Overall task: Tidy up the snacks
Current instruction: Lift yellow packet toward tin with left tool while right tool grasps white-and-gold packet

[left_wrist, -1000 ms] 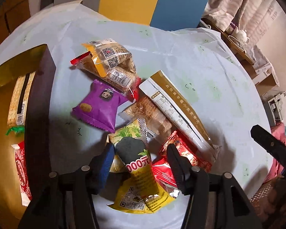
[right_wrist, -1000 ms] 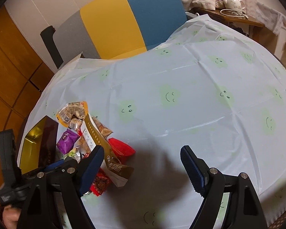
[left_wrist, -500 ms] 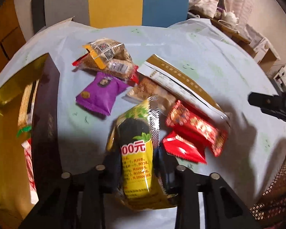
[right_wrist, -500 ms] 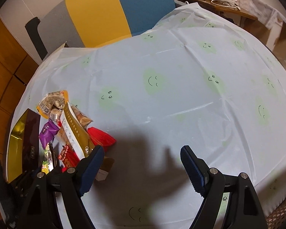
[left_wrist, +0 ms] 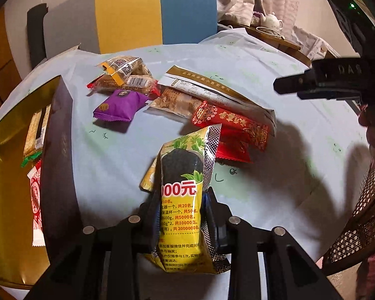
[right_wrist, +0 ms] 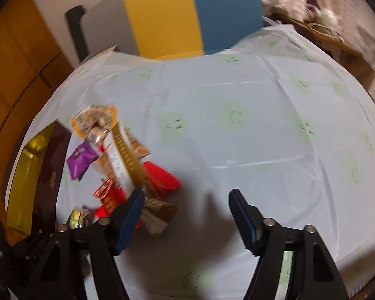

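My left gripper (left_wrist: 181,207) is shut on a yellow and green snack packet (left_wrist: 182,192), lifted clear of the pale tablecloth (left_wrist: 117,157). Beyond it lies the snack pile: a purple packet (left_wrist: 118,105), red packets (left_wrist: 232,122), a long white and gold box (left_wrist: 207,87) and clear packets (left_wrist: 123,71). A dark box with a gold lining (left_wrist: 15,165) at the left holds a few snacks. In the right wrist view my right gripper (right_wrist: 186,202) hovers over bare cloth beside the pile (right_wrist: 127,165), its jaws closing with nothing between them.
A chair (left_wrist: 127,22) with grey, yellow and blue panels stands behind the table. A side table with a white teapot (left_wrist: 271,21) is at the far right. A woven chair back (left_wrist: 360,225) sits near the right edge. The right half of the tablecloth (right_wrist: 275,137) is bare.
My left gripper closed on the yellow and green packet and lifted it from the pile, pulling back toward me. My right gripper's jaws narrowed and it drifted nearer the pile.
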Tool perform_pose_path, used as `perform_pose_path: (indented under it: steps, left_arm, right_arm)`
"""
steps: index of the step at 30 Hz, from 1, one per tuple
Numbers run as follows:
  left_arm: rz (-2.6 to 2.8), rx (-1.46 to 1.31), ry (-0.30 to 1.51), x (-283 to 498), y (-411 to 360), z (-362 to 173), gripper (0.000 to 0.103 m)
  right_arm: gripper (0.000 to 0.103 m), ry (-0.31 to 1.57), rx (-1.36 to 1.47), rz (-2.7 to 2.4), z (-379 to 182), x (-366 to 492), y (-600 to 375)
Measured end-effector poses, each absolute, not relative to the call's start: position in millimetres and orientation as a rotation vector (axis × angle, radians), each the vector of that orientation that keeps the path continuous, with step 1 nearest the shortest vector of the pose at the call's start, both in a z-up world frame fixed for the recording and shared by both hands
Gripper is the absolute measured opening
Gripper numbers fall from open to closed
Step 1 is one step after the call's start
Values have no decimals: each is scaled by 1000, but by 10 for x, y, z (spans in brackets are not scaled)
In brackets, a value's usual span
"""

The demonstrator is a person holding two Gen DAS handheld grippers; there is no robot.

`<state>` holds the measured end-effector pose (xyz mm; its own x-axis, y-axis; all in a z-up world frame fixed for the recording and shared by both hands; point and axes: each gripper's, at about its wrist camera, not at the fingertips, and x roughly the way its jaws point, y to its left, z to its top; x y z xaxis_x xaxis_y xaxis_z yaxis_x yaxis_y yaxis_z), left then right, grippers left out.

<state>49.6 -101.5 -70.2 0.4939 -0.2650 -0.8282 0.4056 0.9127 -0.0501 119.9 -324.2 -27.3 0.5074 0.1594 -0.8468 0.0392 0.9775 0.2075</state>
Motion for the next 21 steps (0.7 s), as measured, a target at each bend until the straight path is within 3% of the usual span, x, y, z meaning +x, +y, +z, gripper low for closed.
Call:
perform_pose_path:
  steps: [21]
  left_arm:
    - [-511, 95, 968, 503, -964, -619, 29]
  right_arm:
    - [64, 1121, 124, 188, -562, 1572, -2611]
